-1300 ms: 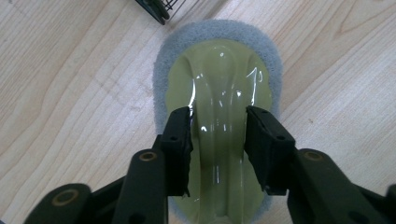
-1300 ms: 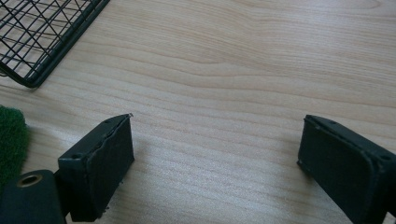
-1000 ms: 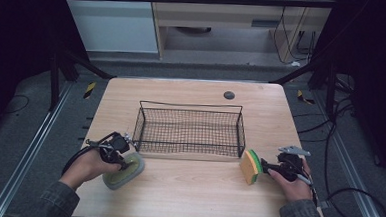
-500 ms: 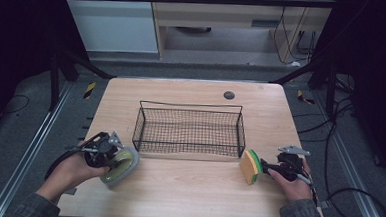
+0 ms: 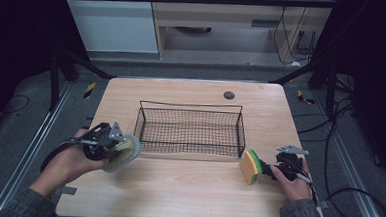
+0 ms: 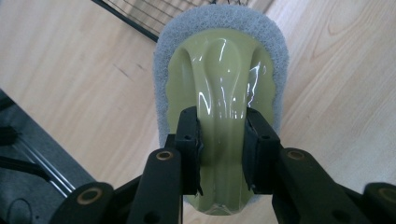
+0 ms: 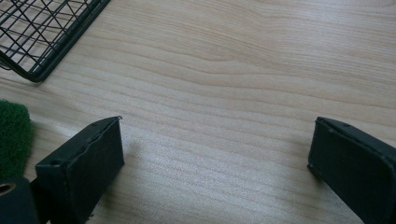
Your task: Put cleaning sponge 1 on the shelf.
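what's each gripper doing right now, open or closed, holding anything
Left gripper: shut on the ridge of the pale green scrubber.
Right gripper: open, nothing between its jaws, which have just been opening.

your pale green scrubber (image 6: 219,93) has a grey mesh edge; your sponge (image 5: 251,166) is yellow and green; the basket (image 5: 190,131) is black wire.

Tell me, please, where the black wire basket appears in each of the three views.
High view: the wire basket stands in the middle of the table, between the two hands.
Left gripper view: part of its edge at the top, behind the pale scrubber.
Right gripper view: its corner at the top left.
Shared landmark: the light wooden table.
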The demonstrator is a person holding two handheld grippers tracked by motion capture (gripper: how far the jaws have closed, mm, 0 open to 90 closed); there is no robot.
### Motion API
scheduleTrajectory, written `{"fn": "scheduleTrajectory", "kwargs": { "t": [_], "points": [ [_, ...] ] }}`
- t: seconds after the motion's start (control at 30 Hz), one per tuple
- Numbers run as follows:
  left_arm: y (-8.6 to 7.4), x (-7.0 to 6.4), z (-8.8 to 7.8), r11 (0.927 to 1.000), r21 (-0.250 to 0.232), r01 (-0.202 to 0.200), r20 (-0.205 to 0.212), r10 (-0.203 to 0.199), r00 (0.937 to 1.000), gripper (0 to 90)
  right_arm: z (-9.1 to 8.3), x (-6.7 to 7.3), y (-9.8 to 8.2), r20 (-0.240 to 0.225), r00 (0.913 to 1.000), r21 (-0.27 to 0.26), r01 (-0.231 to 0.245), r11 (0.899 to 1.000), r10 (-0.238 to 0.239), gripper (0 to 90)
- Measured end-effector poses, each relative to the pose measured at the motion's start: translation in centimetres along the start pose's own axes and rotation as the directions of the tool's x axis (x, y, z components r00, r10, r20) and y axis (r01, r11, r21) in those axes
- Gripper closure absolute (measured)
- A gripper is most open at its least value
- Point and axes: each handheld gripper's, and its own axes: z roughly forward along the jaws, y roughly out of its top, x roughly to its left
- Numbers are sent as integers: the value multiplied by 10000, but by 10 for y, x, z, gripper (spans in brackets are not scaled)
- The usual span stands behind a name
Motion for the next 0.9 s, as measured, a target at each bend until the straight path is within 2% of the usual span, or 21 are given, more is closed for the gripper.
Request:
{"fn": "scheduleTrajectory", "kwargs": {
  "t": [0.03, 0.17, 0.23, 0.4, 0.5, 0.6, 0.73, 0.77, 0.8, 0.83, 0.9],
  "points": [
    [4, 3, -7, 9998, -169, -63, -119, 61, 9999, 702, 0, 0, 0, -5, 10000, 3, 3, 10000, -3, 29],
    [12, 9, -16, 9989, -376, -276, -292, 265, 9992, 702, 1, 1, 1, -19, 10000, 61, -10, 10000, 10, 13],
    [22, 16, -23, 9969, -649, -443, -451, 414, 9981, 702, 2, 1, 1, 39, 10000, 81, 42, 10000, -42, 4],
    [33, 26, -29, 9946, -700, -767, -546, 730, 9958, 702, 3, 3, 2, 64, 10000, 105, -29, 9999, 28, 4],
    [42, 36, -33, 9907, -722, -1152, -519, 1116, 9924, 702, 4, 4, 3, 133, 9998, 107, -135, 9999, 133, 4],
    [48, 43, -34, 9861, -837, -1438, -559, 1394, 9887, 702, 4, 4, 3, 147, 9998, 91, -143, 9999, 142, 4],
    [54, 51, -31, 9823, -968, -1600, -547, 1553, 9864, 702, 4, 5, 3, 178, 9997, 87, -175, 9998, 173, 4],
    [58, 55, -28, 9802, -981, -1720, -688, 1658, 9838, 702, 4, 5, 3, 185, 9997, 90, -176, 9998, 175, 4],
    [58, 55, -28, 9802, -981, -1720, -688, 1658, 9838, 702, 4, 5, 3, 185, 9997, 90, -176, 9998, 175, 4],
    [62, 58, -25, 9781, -935, -1860, -923, 1775, 9798, 702, 4, 5, 3, 191, 9996, 89, -189, 9998, 187, 4],
    [65, 60, -23, 9784, -962, -1828, -990, 1734, 9799, 702, 4, 5, 3, 195, 9997, 88, -169, 9998, 167, 4]
  ]
}}
